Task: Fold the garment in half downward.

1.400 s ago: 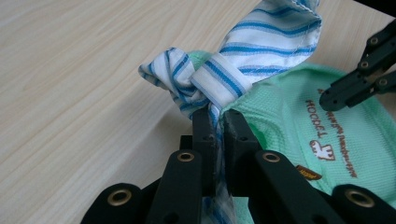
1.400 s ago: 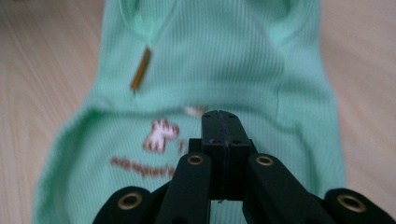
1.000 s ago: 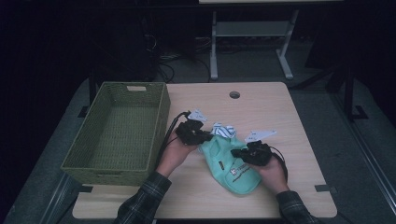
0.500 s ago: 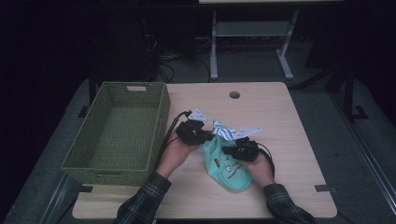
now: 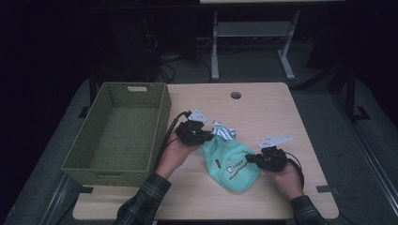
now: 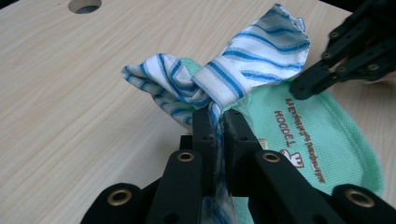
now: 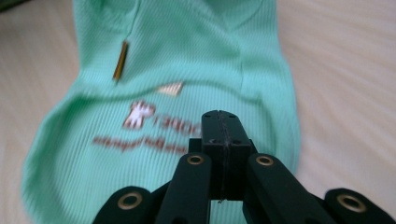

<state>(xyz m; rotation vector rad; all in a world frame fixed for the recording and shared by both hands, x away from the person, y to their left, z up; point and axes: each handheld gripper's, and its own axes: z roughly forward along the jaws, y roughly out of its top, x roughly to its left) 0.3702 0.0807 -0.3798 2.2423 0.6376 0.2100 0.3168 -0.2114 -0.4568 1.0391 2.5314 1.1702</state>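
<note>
Your left claw (image 6: 219,123) is clamped on the striped cloth (image 6: 243,74), which lies at the centre of the worktop (image 5: 263,108), touching the mint-green garment (image 5: 232,164) at that garment's 11 o'clock. Your right claw (image 7: 223,126) is closed with nothing between its jaws, poised over the garment's printed lettering. The green woven basket (image 5: 162,117) at 9 o'clock holds nothing. Judgement: sorting has barely begun; both items remain to be placed.
</note>
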